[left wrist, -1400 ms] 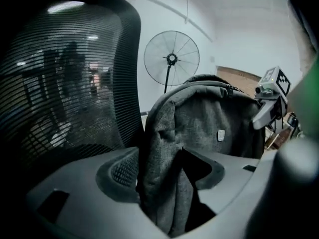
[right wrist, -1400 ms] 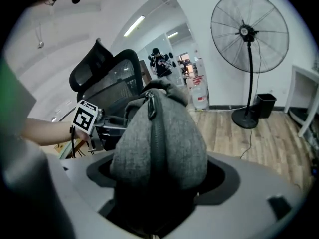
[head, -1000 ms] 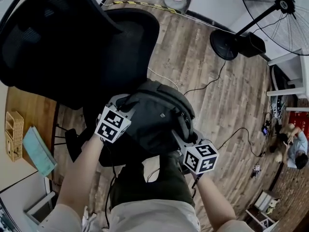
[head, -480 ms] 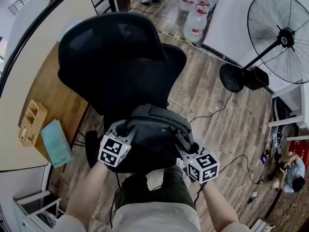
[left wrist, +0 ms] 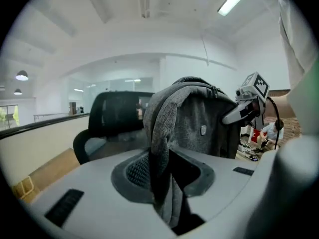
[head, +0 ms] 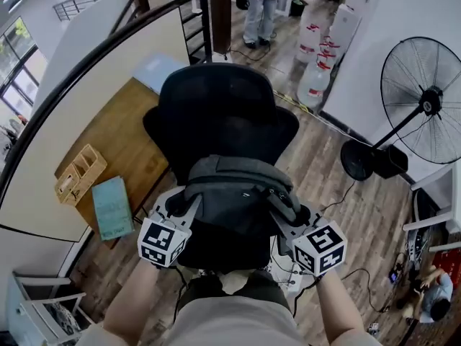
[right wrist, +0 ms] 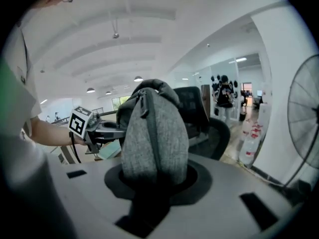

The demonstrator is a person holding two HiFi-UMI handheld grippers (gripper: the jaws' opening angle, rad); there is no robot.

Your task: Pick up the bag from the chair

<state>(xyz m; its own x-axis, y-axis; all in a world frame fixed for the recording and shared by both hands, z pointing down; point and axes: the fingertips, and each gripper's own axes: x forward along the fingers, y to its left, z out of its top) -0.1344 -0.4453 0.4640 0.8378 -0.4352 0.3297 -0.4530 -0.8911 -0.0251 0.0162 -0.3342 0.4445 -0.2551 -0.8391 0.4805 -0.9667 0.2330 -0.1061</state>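
A dark grey backpack [head: 238, 193] hangs in the air in front of the black office chair [head: 220, 110], held between both grippers. My left gripper [head: 180, 211] is shut on the bag's left side, where grey fabric [left wrist: 162, 133] runs between its jaws. My right gripper [head: 288, 218] is shut on the bag's right side, and the grey bag [right wrist: 154, 133] fills the gap of its jaws. The chair's seat [left wrist: 107, 146] shows behind and below the bag, with nothing on it.
A wooden desk [head: 108, 143] with a wicker organiser [head: 79, 173] and a teal notebook [head: 112, 207] stands left of the chair. A standing fan [head: 421, 110] and water bottles [head: 320, 71] are at the right. Cables lie on the wood floor [head: 346, 215]. A person [head: 261, 6] stands far back.
Both grippers have lifted the backpack higher and clear of the chair. The head view has tilted up, so the chair, desk and railing now show more fully.
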